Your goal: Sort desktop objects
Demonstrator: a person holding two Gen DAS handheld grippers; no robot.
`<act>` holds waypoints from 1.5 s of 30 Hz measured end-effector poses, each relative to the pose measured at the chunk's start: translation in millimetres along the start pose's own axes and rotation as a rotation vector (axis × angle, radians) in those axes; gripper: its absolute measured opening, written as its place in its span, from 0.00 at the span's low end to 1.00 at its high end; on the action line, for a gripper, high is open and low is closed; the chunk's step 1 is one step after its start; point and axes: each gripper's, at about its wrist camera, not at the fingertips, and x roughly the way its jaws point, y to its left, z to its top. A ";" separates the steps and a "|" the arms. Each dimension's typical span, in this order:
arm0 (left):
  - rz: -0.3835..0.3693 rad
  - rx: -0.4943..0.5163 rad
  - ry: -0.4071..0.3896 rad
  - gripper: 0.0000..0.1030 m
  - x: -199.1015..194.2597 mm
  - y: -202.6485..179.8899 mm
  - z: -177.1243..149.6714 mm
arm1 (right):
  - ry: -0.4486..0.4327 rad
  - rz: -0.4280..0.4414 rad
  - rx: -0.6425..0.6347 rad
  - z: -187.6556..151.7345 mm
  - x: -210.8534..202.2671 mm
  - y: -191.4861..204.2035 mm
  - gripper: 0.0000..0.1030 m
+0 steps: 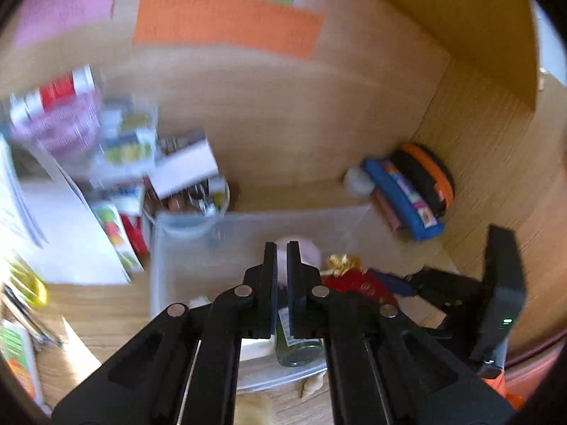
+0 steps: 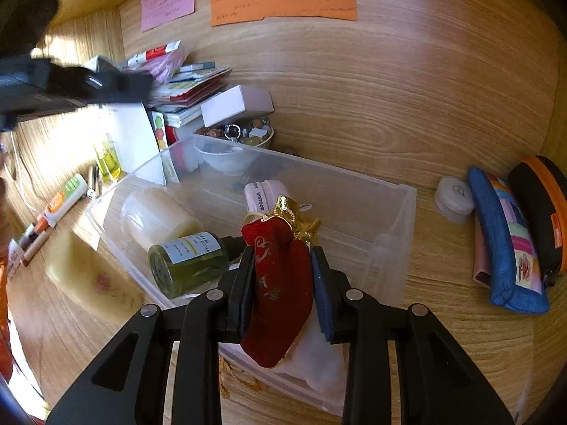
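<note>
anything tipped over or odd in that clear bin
Yes: the green bottle lies on its side in the bin, base toward the camera. The right gripper holds a red pouch above it.

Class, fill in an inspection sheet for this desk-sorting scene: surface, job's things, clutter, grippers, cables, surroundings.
Surface: wood-grain desk.
Job's things: clear plastic bin holding a green glass bottle lying down, a pale candle jar and a pink item; red drawstring pouch.
Clutter: stack of booklets and boxes, bowl of trinkets, pencil cases, small white pot.
Grippers: right gripper shut on the pouch above the bin; left gripper nearly closed, holding nothing visible.
Cables: nothing seen.
Surroundings: coloured paper notes on the wooden back panel.
</note>
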 end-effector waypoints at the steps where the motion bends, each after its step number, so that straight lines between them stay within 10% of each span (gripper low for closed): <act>1: 0.005 0.000 0.004 0.03 2.4 1.5 -2.8 | 0.001 -0.011 -0.007 -0.4 0.8 0.8 0.28; 8: 0.062 0.048 0.008 0.05 4.1 -1.1 -16.3 | 0.005 -0.040 -0.008 -0.3 -0.2 -1.3 0.53; 19: 0.174 0.137 -0.032 0.53 -24.7 -5.2 -45.5 | -0.064 -0.153 -0.027 3.0 -29.2 6.3 0.72; 27: 0.227 0.126 -0.053 0.69 -51.2 3.6 -72.3 | -0.131 -0.223 -0.070 1.2 -61.2 22.0 0.76; 45: 0.281 0.034 0.079 0.71 -63.7 40.3 -171.5 | -0.047 -0.001 -0.150 -58.8 -75.7 109.0 0.76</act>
